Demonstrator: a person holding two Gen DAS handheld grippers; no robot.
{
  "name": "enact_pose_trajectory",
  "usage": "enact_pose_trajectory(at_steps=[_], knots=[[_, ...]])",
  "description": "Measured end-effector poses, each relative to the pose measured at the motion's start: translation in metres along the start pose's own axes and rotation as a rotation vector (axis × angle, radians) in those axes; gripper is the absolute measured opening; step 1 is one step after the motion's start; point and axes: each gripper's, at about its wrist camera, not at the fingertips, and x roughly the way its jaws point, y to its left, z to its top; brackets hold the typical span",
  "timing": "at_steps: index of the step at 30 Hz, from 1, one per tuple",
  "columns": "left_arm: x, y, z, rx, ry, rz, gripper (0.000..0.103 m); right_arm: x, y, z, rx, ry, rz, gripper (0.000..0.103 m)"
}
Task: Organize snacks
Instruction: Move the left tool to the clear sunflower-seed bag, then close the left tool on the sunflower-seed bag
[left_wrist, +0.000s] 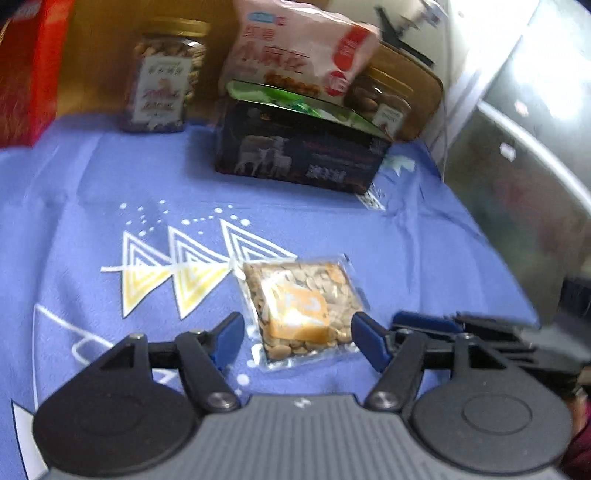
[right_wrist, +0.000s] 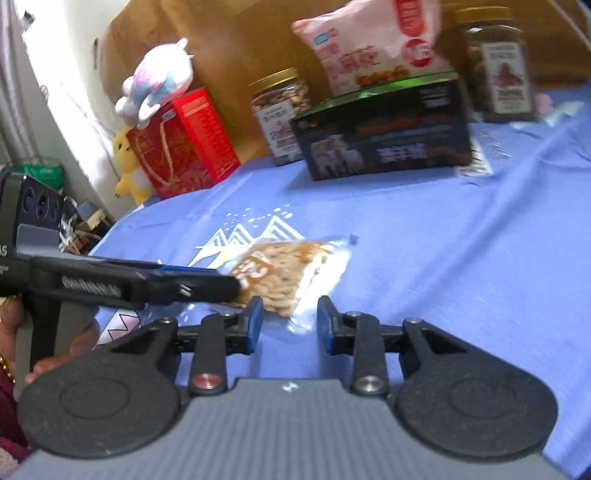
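A clear packet of seeds with an orange label (left_wrist: 301, 308) lies flat on the blue cloth (left_wrist: 110, 177). My left gripper (left_wrist: 297, 338) is open, its blue pads on either side of the packet's near end. My right gripper (right_wrist: 290, 323) is open, just short of the same packet (right_wrist: 288, 269), and it shows at the right in the left wrist view (left_wrist: 480, 328). The left gripper reaches in from the left in the right wrist view (right_wrist: 147, 286). At the back stand a black box (left_wrist: 301, 151), a pink snack bag (left_wrist: 299, 48) on it, and two nut jars (left_wrist: 162, 77) (left_wrist: 384, 101).
A red gift box (right_wrist: 184, 142) stands at the back left with plush toys (right_wrist: 155, 88) on and behind it. A cardboard sheet (right_wrist: 236, 44) lines the back. The cloth's right edge drops off by grey metal panels (left_wrist: 524, 147).
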Motion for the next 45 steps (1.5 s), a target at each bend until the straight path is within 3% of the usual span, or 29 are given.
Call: enact_pose_trajectory(at_steps=[4, 9, 13, 16, 21, 31, 45], knots=[[0.003, 0.015, 0.012, -0.077, 0.013, -0.031, 0.068, -0.003, -0.018, 0.006, 0.08, -0.034, -0.032, 0.04], [0.02, 0.016, 0.021, -0.104, 0.035, -0.076, 0.069, 0.015, -0.022, 0.018, 0.137, -0.016, -0.002, 0.041], [0.022, 0.012, 0.018, -0.106, 0.031, -0.093, 0.062, 0.03, -0.021, 0.024, 0.178, 0.006, 0.052, 0.041], [0.02, 0.011, 0.01, -0.125, 0.028, -0.121, 0.06, 0.028, -0.019, 0.022, 0.176, 0.006, 0.062, 0.039], [0.015, -0.001, -0.004, -0.12, 0.016, -0.138, 0.059, 0.01, -0.021, 0.008, 0.174, -0.009, 0.051, 0.024], [-0.006, -0.034, -0.049, -0.039, 0.004, -0.159, 0.059, -0.036, -0.009, -0.038, 0.223, -0.043, 0.031, 0.023], [-0.028, -0.055, -0.086, -0.016, 0.001, -0.144, 0.059, -0.057, 0.01, -0.06, 0.157, -0.047, 0.009, 0.023]])
